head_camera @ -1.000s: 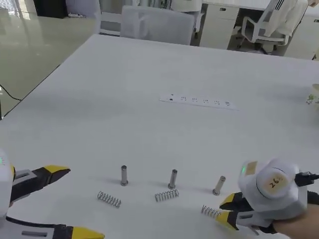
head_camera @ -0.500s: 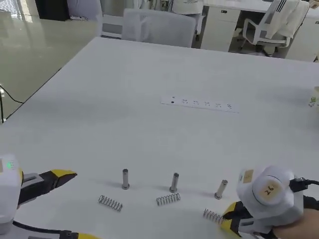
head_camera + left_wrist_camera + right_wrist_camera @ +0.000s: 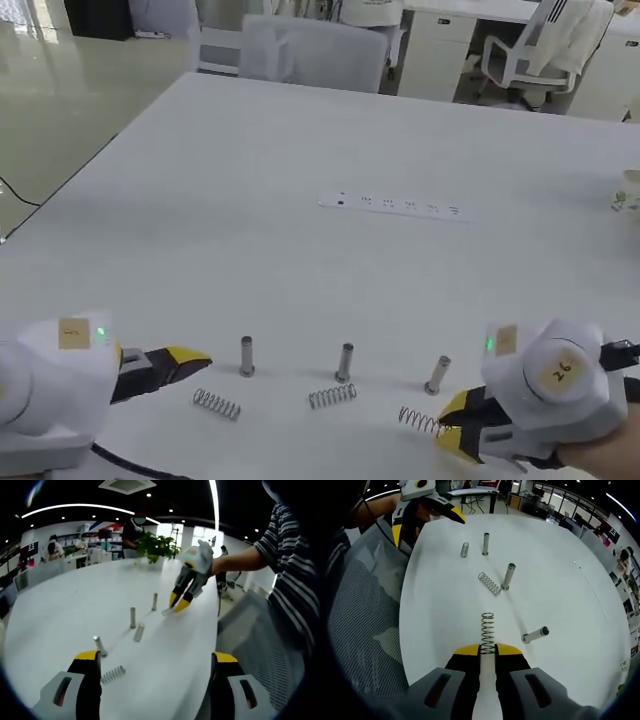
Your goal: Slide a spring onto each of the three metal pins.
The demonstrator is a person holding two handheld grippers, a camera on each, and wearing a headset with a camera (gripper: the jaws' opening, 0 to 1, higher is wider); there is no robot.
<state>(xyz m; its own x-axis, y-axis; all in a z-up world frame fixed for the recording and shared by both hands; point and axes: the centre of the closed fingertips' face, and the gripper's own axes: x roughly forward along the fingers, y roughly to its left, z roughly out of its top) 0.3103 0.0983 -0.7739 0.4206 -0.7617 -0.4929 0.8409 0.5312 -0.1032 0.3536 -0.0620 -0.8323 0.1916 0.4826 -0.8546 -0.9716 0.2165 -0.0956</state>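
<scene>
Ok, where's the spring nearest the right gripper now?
Head view, lower right: the spring lies on the table just near-side of the rightmost pin, one end pinched between the right gripper's jaws.

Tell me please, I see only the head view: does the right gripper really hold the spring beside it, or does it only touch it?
Observer: It holds it. In the right gripper view, the right gripper has its fingers shut on one end of the spring; the rest sticks out ahead of them.
Operator: And the left gripper? I see one finger only.
Observer: The left gripper is wide open, with nothing between its fingers.
</scene>
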